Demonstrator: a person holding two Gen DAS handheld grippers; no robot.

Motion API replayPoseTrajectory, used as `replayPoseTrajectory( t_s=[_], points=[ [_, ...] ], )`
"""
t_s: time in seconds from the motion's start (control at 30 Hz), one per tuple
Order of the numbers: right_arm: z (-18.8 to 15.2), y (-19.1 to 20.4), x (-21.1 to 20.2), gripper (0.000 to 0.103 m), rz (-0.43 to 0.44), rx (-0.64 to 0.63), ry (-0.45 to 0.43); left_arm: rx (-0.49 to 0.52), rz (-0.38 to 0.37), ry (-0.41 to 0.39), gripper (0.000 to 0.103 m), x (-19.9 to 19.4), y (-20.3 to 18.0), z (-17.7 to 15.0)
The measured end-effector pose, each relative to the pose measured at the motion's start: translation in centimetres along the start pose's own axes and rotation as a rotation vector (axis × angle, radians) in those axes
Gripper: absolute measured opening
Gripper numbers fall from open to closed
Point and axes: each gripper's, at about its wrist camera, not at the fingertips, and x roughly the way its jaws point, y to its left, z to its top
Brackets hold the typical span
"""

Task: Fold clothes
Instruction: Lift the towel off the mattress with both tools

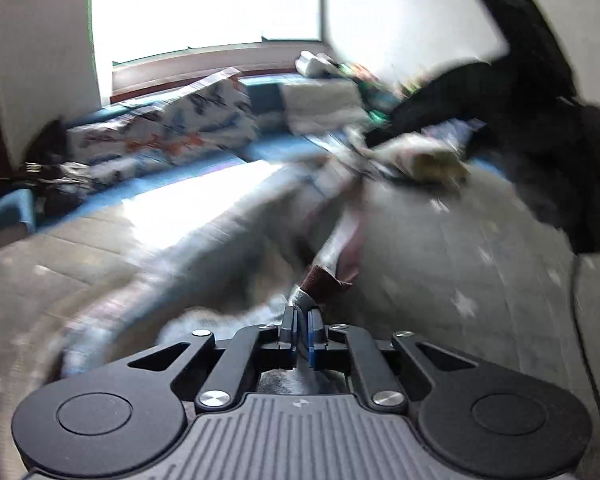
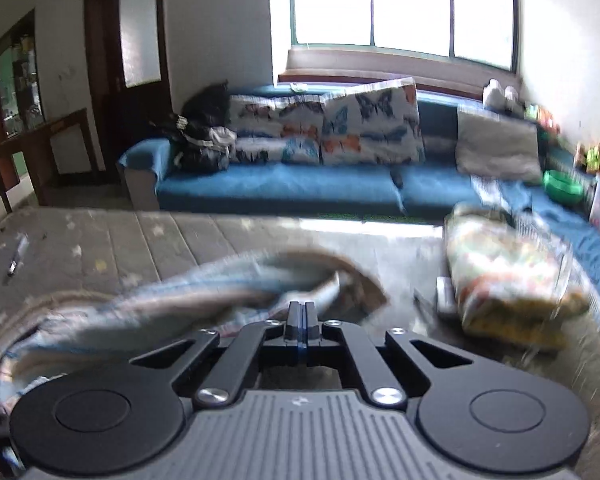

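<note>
Left wrist view: blurred pale grey-blue garment with a dark brown ribbed cuff (image 1: 320, 280) stretched taut, long axis running from the black two-finger left gripper (image 1: 302, 316) at bottom centre up and to the right toward a black-sleeved arm (image 1: 480, 92) at upper right; cuff end pointing down at the fingertips, far end lost in blur near a yellowish bundle (image 1: 432, 156). Left gripper aimed forward and downward over the grey star-printed quilted mat (image 1: 480, 280), jaws clenched on a thin pinch of the fabric just below the cuff. Rest of the garment spread loosely leftward across the mat, folds smeared by motion. Behind, left to right: butterfly-print cushions (image 1: 172, 132) and a pale grey cushion (image 1: 324, 100) on a blue sofa (image 1: 260, 152) under a bright window (image 1: 208, 4). Right wrist view: same light garment (image 2: 180, 288) heaped in a long curved band on the mat (image 2: 140, 240), long axis running from lower left to just above the black two-finger right gripper (image 2: 300, 316), brownish edge arching over the top. Right gripper tilted downward, jaws pressed fully together; whether cloth sits between the tips cannot be told. To the right, a folded multicoloured floral textile (image 2: 508, 276) lying apart from the garment, well blurred.
</note>
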Motion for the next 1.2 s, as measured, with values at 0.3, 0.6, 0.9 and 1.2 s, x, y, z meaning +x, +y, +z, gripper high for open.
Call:
replayPoseTrajectory(
  t_s=[0.3, 0.6, 0.9, 1.2],
  points=[
    [3.9, 3.2, -4.7, 0.006, 0.075, -0.060, -0.063, -0.124, 0.044, -0.107, 0.004, -5.8, 6.0, 3.5],
    [-1.7, 4.6, -2.9, 0.032, 0.115, -0.052, 0.074, -0.156, 0.036, -0.064, 0.005, -5.6, 5.9, 0.8],
    [-5.8, 3.2, 0.1, 0.034, 0.102, 0.072, 0.136, -0.154, 0.032, -0.060, 0.005, -5.4, 6.2, 0.7],
    [-6.5, 3.3, 2.3, 0.024, 0.036, 0.160, 0.082, -0.156, 0.025, -0.037, 0.005, -4.7, 5.9, 0.2]
  ],
)
